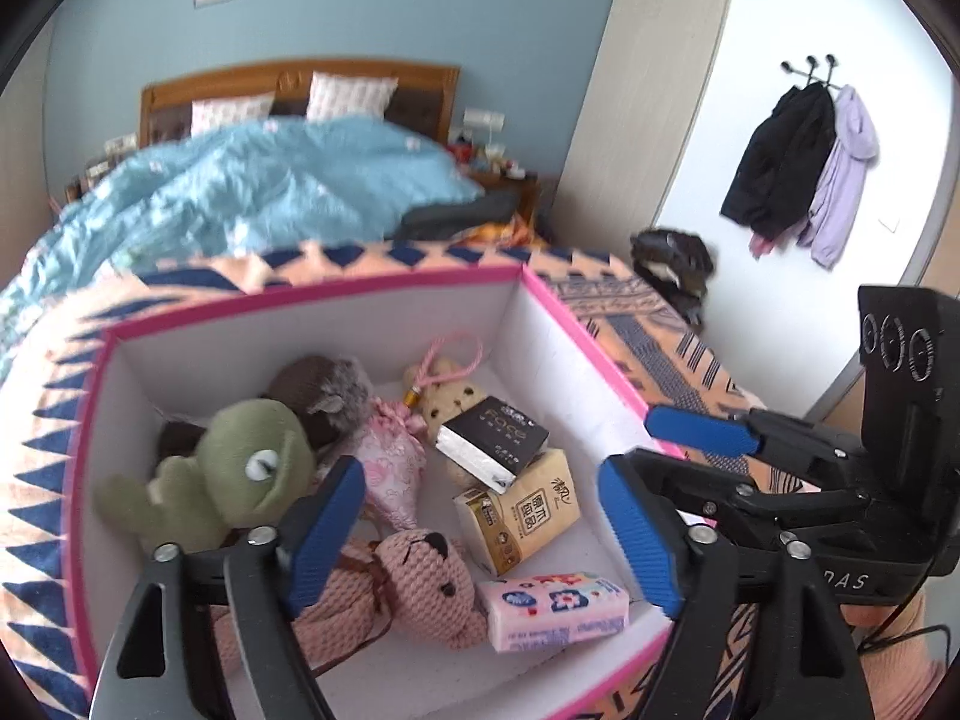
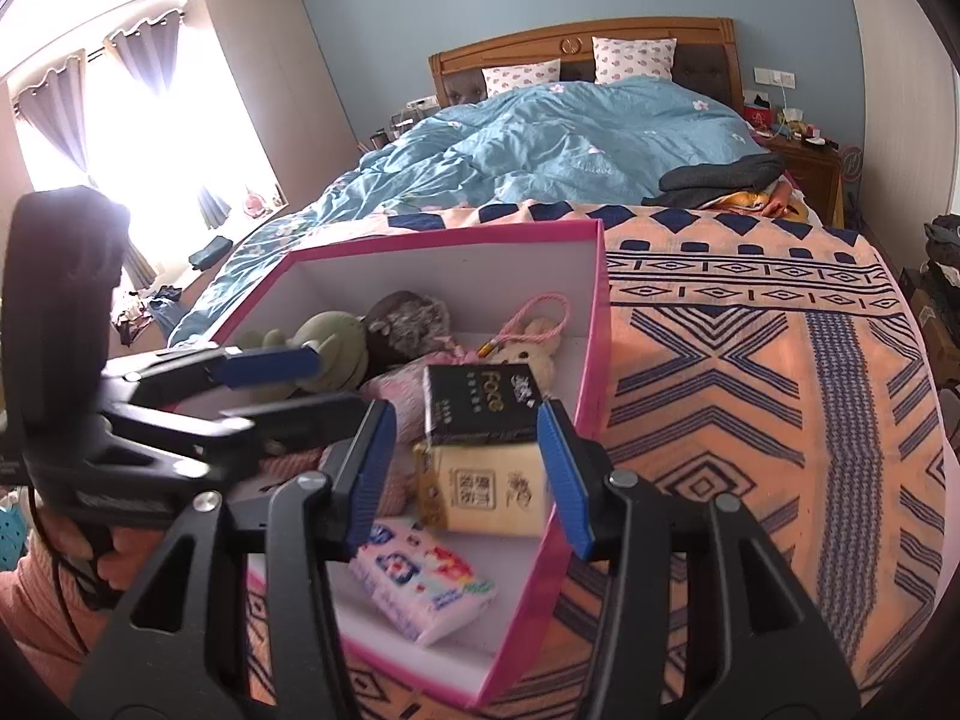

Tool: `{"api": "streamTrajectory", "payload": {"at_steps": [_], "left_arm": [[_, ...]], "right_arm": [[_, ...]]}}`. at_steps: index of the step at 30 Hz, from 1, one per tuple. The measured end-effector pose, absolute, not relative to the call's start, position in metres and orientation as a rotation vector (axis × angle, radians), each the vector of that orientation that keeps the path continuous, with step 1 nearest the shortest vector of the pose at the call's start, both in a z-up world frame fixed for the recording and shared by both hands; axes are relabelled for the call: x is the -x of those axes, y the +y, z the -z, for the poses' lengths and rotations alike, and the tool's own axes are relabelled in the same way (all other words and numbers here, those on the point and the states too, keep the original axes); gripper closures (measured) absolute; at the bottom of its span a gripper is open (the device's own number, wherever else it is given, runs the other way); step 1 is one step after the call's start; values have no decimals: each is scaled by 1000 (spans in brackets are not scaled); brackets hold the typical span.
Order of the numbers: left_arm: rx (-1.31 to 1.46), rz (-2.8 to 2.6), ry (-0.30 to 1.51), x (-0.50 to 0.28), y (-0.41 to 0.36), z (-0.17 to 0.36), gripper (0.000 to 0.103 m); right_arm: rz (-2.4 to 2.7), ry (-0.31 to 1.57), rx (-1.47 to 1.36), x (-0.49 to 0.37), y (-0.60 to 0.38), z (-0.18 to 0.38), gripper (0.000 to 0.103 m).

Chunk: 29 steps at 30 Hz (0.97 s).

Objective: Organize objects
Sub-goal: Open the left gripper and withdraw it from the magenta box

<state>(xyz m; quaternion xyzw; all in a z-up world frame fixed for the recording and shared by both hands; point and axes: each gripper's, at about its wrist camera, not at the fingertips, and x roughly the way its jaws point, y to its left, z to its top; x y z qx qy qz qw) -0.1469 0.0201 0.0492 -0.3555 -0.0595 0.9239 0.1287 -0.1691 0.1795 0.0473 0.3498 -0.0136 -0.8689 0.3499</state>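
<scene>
I hold both tools over the pink-rimmed box point(image 1: 540, 294), which sits on the patterned blanket point(image 2: 750, 360) at the foot of the bed so that everything loose ends up gathered in one place. My left hand-held gripper point(image 1: 486, 534) stands spread wide with nothing between its blue pads; it hangs above the pink knitted bear point(image 1: 420, 588), which lies on the box floor. My right hand-held gripper point(image 2: 474, 474) is partly spread as well, and I judge it holds nothing: the black pack point(image 2: 480, 402) and the tan tissue pack point(image 2: 486, 492) show between its fingers, but they rest in the box below, the black one lying across the tan one.

Counting the contents: three tissue-type packs, namely the black, the tan and the pink-and-white printed pack point(image 1: 558, 609) near the front wall. Soft toys number four as far as I can see: the green frog point(image 1: 240, 474), the pink knitted bear, a brown-grey plush point(image 1: 324, 396) behind the frog, and a small cream bear point(image 1: 447, 396) with a pink cord. One pink fabric pouch point(image 1: 390, 462) lies in the middle. Nothing loose shows on the blanket, so sorting looks nearly finished.
</scene>
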Motion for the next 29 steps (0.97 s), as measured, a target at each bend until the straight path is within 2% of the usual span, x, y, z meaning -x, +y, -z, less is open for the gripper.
{"api": "streamTrajectory", "payload": {"at_steps": [2,5,7,9,11,19,29], "left_arm": [[973,-2713,-161,131,18,-55,13],[893,-2767,-155,104,12,-60,1],[831,-2811,-155,84,7,-62,0],[788,-2854,-160,64,1,-61,0],[785,-2891,-187,48,-4,-55,0],[964,-3004,-189,13,-18,-17,0],[1085,-3013,-195,-3,-17,18,0]], "right_arm": [[2258,-29,-887,156,182,-49,49],[2277,-11,-825,129,185,-52,36],[2297,7,-778,113,188,-54,29],[2320,24,-733,94,190,-55,8],[2352,31,-689,75,191,-53,0],[2390,33,-768,37,179,-9,0],[2406,86,-764,15,169,6,0]]}}
